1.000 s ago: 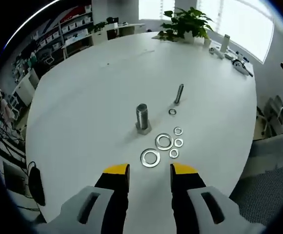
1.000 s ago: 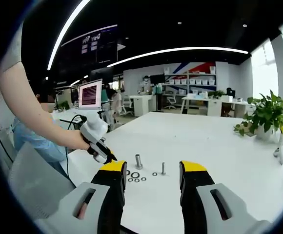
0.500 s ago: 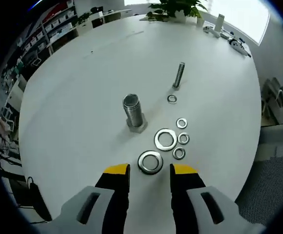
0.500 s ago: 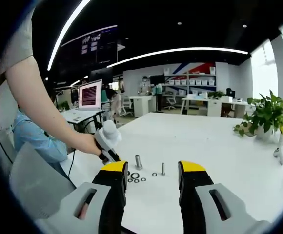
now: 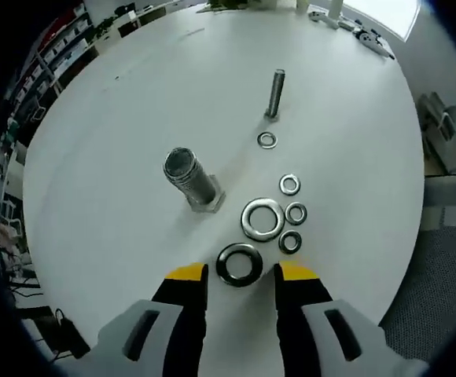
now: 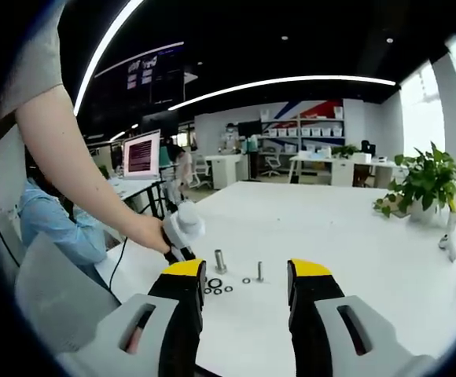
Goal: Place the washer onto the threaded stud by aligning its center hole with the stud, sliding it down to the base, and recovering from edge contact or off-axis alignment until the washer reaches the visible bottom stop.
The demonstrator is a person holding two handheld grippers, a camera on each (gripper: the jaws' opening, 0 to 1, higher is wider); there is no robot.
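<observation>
**Left gripper poised over the large washer**

The left gripper view shows the washers singly. The left gripper (image 5: 240,274) is spread, empty, its yellow-tipped jaws flanking the large steel washer (image 5: 240,264) on the white round table (image 5: 118,141); ahead-left stands the thick threaded stud (image 5: 189,177). The right gripper (image 6: 244,271), spread and empty, hangs well back.

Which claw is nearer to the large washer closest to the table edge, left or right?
Left. The left claw hangs open just short of the large washer, jaws flanking it. The right claw is open and held well back from the washer cluster on the table.
</observation>
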